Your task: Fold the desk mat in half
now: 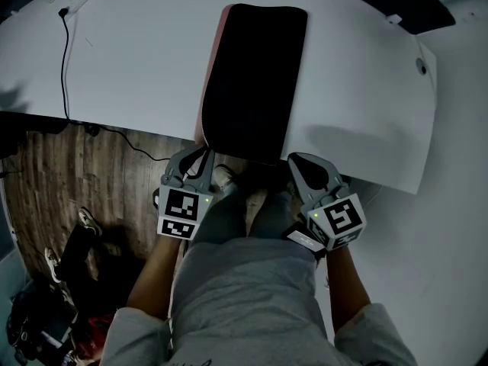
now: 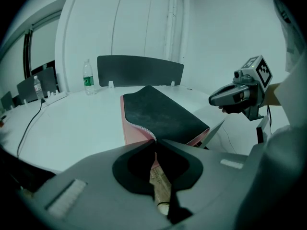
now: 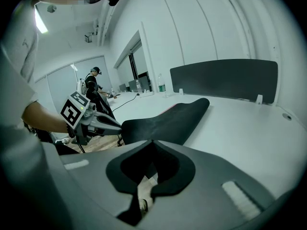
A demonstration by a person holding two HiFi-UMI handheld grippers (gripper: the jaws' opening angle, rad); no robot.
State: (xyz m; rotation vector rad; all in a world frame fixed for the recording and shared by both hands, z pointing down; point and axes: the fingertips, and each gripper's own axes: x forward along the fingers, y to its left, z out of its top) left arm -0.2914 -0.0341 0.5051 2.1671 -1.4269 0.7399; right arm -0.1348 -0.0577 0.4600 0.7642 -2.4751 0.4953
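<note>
Your left gripper [image 2: 154, 141]: jaws closed, tips at the near-left corner of the folded black, pink-backed desk mat [image 1: 255, 75]. The mat lay on the white table [image 1: 137, 59], near end overhanging. Your right gripper [image 3: 152, 141]: jaws closed, empty, beside the near-right corner.

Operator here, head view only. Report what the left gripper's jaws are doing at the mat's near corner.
Observer: In the left gripper view, the left gripper is shut on a near corner of the desk mat, stitched edge at the tips.
Operator: Now the right one.
Observer: The right gripper has its jaws together at the mat's near edge; whether they pinch it, I cannot tell.
Operator: Report what stands beyond the mat.
Observer: A water bottle stands upright on the table beside a dark divider panel at the far side.
</note>
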